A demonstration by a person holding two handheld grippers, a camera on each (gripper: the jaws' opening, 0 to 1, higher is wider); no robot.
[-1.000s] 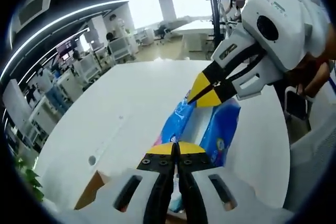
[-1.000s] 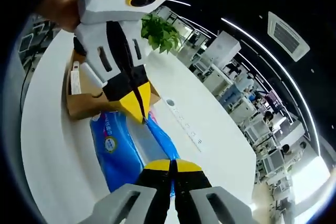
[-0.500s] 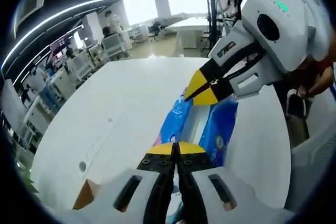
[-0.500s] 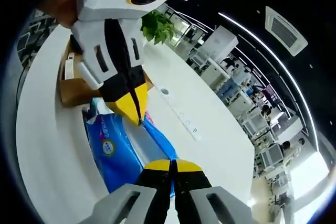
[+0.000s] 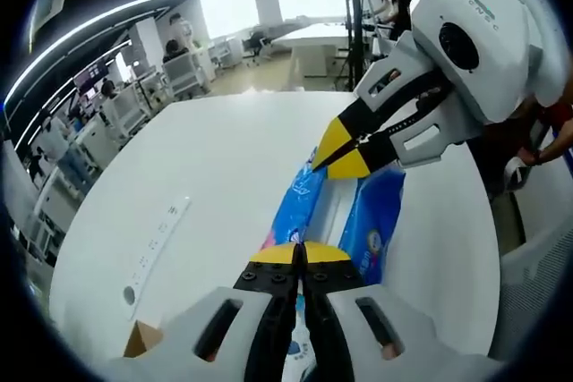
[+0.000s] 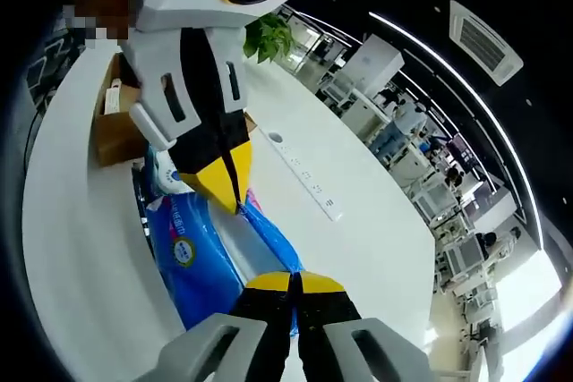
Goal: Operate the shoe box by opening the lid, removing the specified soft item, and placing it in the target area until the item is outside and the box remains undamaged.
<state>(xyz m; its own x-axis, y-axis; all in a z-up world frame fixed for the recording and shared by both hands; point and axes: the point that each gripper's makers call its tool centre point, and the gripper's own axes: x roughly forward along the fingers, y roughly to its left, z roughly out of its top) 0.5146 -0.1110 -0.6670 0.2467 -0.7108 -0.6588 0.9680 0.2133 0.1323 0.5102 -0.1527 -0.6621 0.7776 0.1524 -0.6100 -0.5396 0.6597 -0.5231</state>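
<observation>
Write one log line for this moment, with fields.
left tool: shut on tissue pack | right tool: shut on tissue pack | shoe box: behind | table: below

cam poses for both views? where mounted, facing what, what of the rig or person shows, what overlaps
Left gripper view: rides the left gripper, looks along its shut jaws over the blue soft pack and white table; the right gripper enters from the right.
Right gripper view: rides the right gripper, faces back toward the cardboard shoe box and plant; left gripper above.
Shared: pack, both grippers, table, power strip.
</observation>
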